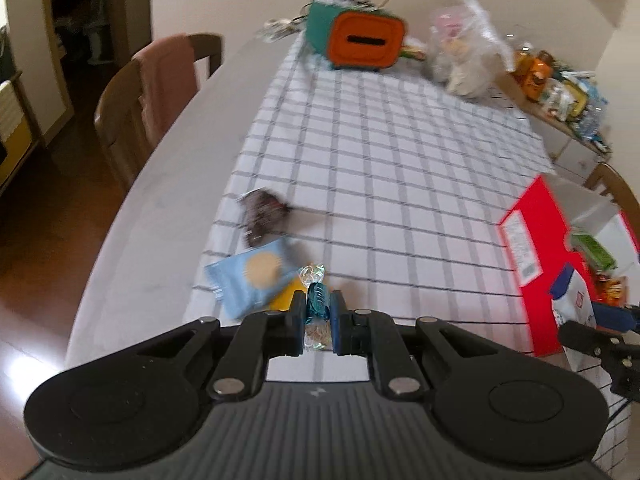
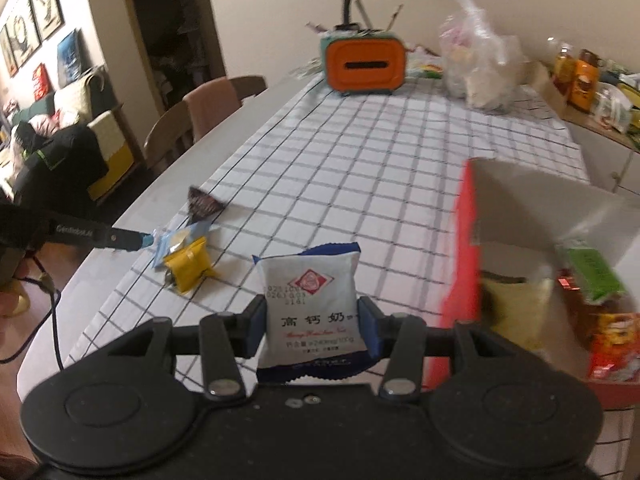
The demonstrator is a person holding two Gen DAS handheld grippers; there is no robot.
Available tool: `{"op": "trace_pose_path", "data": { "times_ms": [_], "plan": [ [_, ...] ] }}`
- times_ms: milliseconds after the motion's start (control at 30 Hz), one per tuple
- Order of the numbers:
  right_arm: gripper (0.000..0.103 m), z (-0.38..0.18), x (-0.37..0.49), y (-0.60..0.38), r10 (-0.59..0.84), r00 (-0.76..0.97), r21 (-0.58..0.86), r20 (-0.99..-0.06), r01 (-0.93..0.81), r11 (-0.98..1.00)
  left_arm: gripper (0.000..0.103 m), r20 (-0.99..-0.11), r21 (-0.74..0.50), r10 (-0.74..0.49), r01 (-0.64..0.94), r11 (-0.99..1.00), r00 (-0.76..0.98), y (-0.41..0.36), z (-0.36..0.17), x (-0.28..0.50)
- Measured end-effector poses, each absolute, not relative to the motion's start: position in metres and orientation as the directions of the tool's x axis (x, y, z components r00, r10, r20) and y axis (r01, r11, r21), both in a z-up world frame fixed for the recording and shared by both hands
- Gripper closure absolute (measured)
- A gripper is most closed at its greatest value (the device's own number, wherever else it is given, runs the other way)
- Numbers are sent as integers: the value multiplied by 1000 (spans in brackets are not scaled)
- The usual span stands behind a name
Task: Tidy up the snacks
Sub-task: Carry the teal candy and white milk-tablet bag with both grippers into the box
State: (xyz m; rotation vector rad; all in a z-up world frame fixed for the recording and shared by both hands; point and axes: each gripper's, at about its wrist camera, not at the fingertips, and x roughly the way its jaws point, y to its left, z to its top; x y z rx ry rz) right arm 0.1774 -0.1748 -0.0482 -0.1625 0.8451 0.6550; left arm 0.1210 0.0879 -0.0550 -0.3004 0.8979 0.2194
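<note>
The left gripper point(image 1: 318, 312) pinches a teal twist-wrapped candy point(image 1: 316, 305) just right of the blue and yellow packets point(image 1: 252, 280), while the right gripper point(image 2: 312, 326) clamps a white milk-snack packet point(image 2: 314, 312) just left of the red box point(image 2: 464, 248).

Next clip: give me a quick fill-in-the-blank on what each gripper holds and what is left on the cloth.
1. The left gripper is shut on a teal ____.
2. The right gripper holds a white and ____ packet.
3. The open box has a ____ outside.
4. The small yellow packet lies on the ____ tablecloth.

Missing words: candy; blue; red; checked
</note>
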Motion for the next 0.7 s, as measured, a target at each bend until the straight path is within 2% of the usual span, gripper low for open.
{"op": "trace_pose_path", "data": {
  "times_ms": [367, 700],
  "plan": [
    [56, -24, 216, -259, 406, 562, 84, -721, -511, 856, 91, -736, -150, 3, -168, 974, 677, -21, -13, 164],
    [56, -25, 257, -334, 303, 592, 45, -747, -410, 911, 91, -730, -119, -52, -52, 992, 681, -116, -11, 212]
  ]
}}
